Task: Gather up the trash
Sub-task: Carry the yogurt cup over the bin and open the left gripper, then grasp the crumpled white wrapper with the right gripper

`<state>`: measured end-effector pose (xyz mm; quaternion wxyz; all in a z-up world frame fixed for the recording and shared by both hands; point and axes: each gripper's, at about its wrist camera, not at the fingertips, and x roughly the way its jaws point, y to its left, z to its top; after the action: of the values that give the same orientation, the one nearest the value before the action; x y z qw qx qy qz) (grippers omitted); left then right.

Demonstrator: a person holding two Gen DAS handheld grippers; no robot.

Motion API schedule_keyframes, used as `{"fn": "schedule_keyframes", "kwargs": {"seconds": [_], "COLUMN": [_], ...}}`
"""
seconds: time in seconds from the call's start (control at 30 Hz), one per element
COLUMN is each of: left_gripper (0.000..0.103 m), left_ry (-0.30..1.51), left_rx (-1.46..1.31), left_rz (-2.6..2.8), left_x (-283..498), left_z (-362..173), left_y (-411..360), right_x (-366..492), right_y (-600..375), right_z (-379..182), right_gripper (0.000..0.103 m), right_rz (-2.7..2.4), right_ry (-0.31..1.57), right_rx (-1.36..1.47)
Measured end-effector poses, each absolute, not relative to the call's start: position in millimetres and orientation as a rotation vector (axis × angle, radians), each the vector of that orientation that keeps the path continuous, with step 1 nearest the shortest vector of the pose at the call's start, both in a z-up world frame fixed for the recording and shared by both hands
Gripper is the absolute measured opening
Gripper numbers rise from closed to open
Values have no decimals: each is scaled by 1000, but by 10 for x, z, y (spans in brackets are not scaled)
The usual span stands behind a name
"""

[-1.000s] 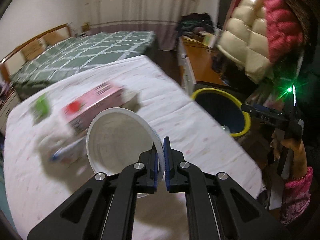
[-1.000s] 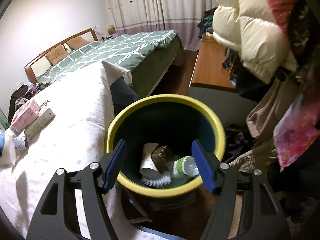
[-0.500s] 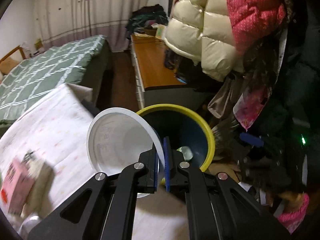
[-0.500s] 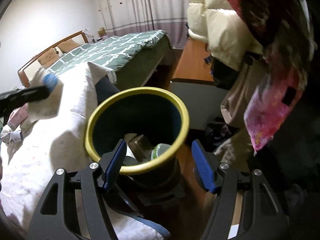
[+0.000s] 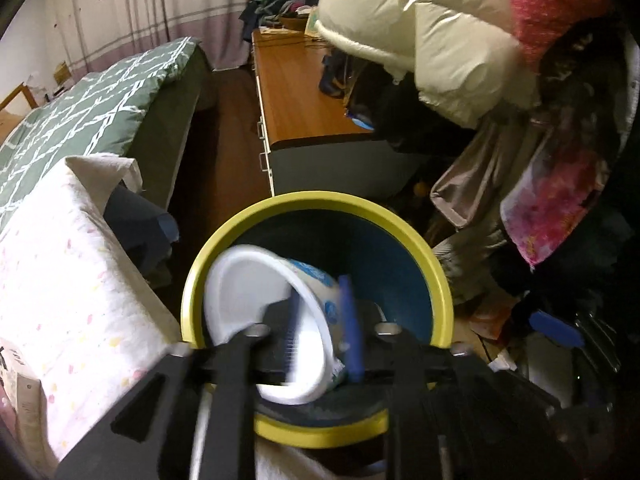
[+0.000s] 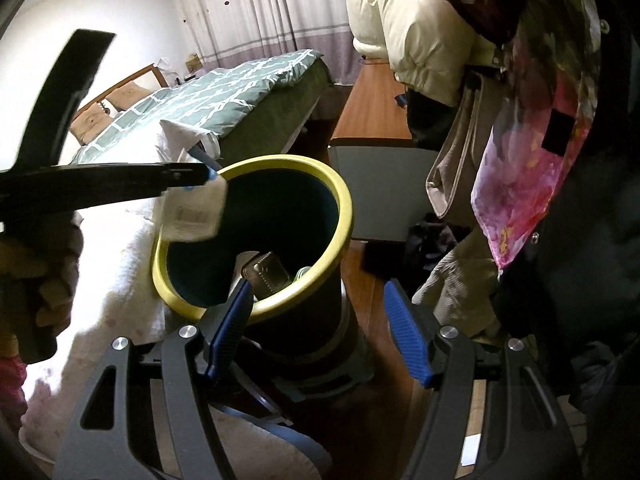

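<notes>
A white paper bowl (image 5: 256,312) with blue print hangs blurred over the mouth of the yellow-rimmed blue bin (image 5: 404,232). My left gripper (image 5: 324,332) is over the bin with its jaws parted around the bowl's rim, and whether the pads touch the bowl is unclear. In the right wrist view the bowl (image 6: 192,212) sits at the left gripper's tip above the bin (image 6: 340,208). My right gripper (image 6: 320,332) is open and empty, just in front of the bin. Trash (image 6: 268,272) lies in the bin.
A table with a white dotted cloth (image 5: 60,280) stands left of the bin. A green bed (image 5: 88,108) and a wooden desk (image 5: 296,100) lie behind. Hanging coats (image 5: 440,40) and clothes crowd the right side.
My left gripper swung from the table to above the bin with the bowl, and its jaws have opened. The right gripper backed slightly off the bin and stayed open.
</notes>
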<state>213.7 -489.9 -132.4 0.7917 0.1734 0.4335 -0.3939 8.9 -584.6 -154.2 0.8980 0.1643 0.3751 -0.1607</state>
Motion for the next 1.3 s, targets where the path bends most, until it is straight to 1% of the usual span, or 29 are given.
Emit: {"fn": "schedule_keyframes", "kwargs": {"seconds": [0.03, 0.13, 0.2, 0.27, 0.3, 0.33, 0.4, 0.53, 0.6, 0.67, 0.73, 0.8, 0.93, 1.07, 1.2, 1.3], "left_gripper": [39, 41, 49, 53, 53, 54, 60, 66, 70, 73, 74, 78, 80, 80, 81, 81], "left_ry": [930, 910, 884, 864, 856, 843, 821, 762, 733, 714, 695, 674, 644, 617, 611, 609], "left_rx": [368, 356, 344, 326, 311, 282, 239, 171, 144, 121, 92, 71, 8, -46, -89, -95], "left_rz": [-840, -834, -824, -803, -795, -790, -772, -700, -649, -594, -520, -443, -288, -167, -124, -121], "left_x": [2146, 2117, 2078, 2040, 2020, 1983, 1917, 1722, 1601, 1485, 1353, 1236, 1015, 827, 738, 701], "left_z": [-1330, -1260, -1163, -1051, -995, -909, -771, -530, -430, -355, -285, -235, -145, -122, -148, -175], "left_y": [-4898, -4804, -4681, -4505, -4408, -4243, -3952, -3294, -2920, -2567, -2147, -1761, -963, -371, -30, 45], "right_x": [90, 102, 112, 126, 132, 142, 163, 227, 280, 351, 430, 488, 666, 872, 1084, 1209], "right_y": [-5842, -5807, -5760, -5715, -5696, -5670, -5624, -5483, -5367, -5240, -5081, -4950, -4549, -4054, -3509, -3057], "right_z": [-1549, -1556, -1564, -1560, -1558, -1549, -1530, -1475, -1430, -1400, -1364, -1334, -1265, -1198, -1134, -1069], "right_gripper": [64, 65, 64, 64, 64, 64, 64, 64, 64, 64, 65, 65, 65, 65, 65, 65], "right_rz": [-333, -326, -317, -309, -306, -301, -290, -259, -232, -204, -169, -139, -46, 74, 194, 285], "right_ry": [779, 784, 788, 791, 790, 789, 786, 782, 778, 776, 776, 776, 778, 783, 788, 777], "right_rx": [341, 341, 336, 330, 328, 325, 319, 299, 284, 266, 242, 220, 171, 119, 70, 35]}}
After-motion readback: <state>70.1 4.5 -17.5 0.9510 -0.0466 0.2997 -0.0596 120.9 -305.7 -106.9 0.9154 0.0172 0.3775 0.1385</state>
